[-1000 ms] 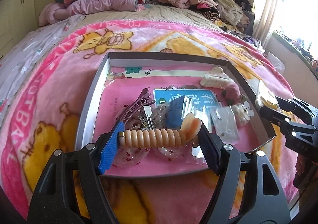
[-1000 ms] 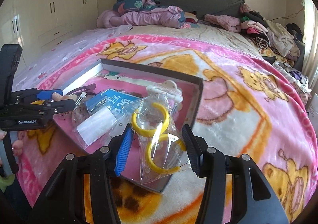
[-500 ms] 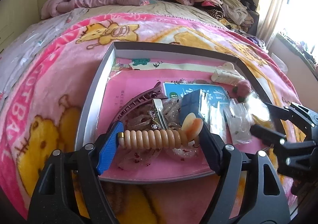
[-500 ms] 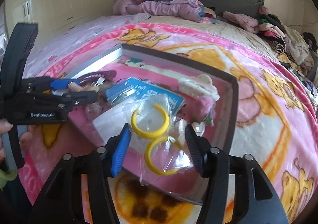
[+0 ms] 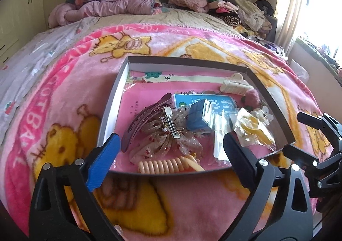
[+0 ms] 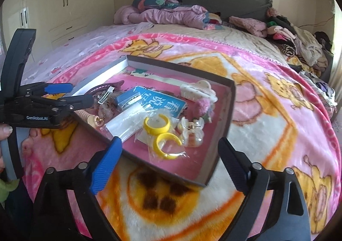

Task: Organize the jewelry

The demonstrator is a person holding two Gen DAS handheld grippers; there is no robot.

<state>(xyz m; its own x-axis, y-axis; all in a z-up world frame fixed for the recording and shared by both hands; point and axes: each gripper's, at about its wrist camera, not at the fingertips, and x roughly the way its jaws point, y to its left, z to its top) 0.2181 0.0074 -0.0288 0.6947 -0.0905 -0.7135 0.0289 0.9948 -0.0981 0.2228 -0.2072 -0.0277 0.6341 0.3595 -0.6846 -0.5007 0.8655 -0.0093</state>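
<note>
Two claws hang over a shallow grey tray (image 5: 113,100) that lies on a pink cartoon blanket (image 5: 64,83) on a bed, and every piece of jewelry sits inside it. Largest is the gauzy beaded bow (image 5: 168,140) with its metal clip, near the tray's front edge toward the left: soft and floppy, it would likely crumple, so the stiff clip is the place to pinch. Just left of it lies a long dark-red hair claw (image 5: 145,119), rigid plastic, best taken across its spine. A cream hair claw (image 5: 233,86) sits in the far right corner, hard and light. At the front edge rests a peach coil hair tie (image 5: 164,165), springy and apt to roll or stretch; gripping across the coil's middle looks safest. Toward the right edge, yellow hoop earrings (image 6: 159,125) lie in a clear bag (image 6: 168,151): light, and the film is slippery, so taking the hoop through the plastic should hold better than a loose corner.

Both claws are empty. The left claw (image 5: 168,153) is opening, its jaws standing wide above the coil tie without touching it. The right claw (image 6: 168,158) is opening too, jaws wide on either side of the tray's near corner, clear of the earring bag.
</note>
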